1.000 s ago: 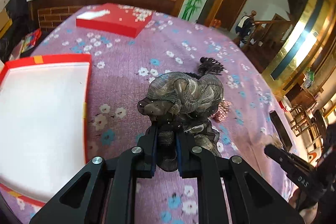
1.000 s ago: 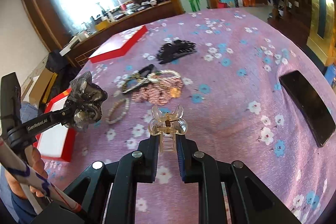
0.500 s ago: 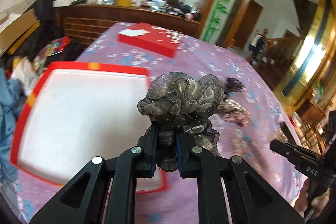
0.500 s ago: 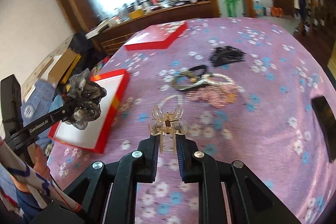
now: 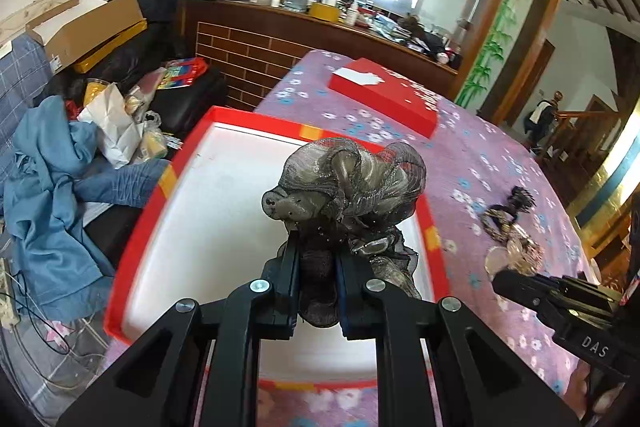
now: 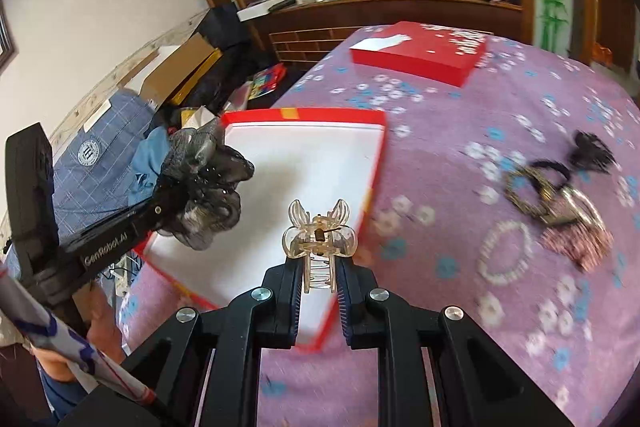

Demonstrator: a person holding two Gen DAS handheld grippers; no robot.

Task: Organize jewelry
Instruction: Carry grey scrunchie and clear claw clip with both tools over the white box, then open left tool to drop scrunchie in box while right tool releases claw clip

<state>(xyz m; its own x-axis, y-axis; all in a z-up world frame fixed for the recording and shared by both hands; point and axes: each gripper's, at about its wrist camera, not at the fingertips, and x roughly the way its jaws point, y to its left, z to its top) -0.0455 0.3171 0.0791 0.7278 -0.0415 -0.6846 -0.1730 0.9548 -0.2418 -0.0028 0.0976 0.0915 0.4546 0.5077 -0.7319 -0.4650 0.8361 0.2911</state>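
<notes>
My left gripper (image 5: 317, 259) is shut on a grey-black fabric scrunchie (image 5: 344, 187) and holds it in the air over the open red box with a white floor (image 5: 216, 227). Seen from the right wrist, the same scrunchie (image 6: 204, 195) hangs over the box's left part (image 6: 304, 155). My right gripper (image 6: 319, 267) is shut on a clear plastic claw clip (image 6: 319, 237), held above the box's near right rim. The box floor shows nothing lying on it.
A red lid (image 6: 420, 55) lies at the far end of the purple flowered tablecloth (image 6: 460, 131). Bracelets, a bead ring (image 6: 504, 255) and a black hair piece (image 6: 590, 147) lie in a heap to the right. Clothes and cartons (image 5: 60, 155) crowd the floor left of the table.
Both grippers have swung left, from over the heap of jewelry to above the open red box. Each still holds its piece; neither grip changed.
</notes>
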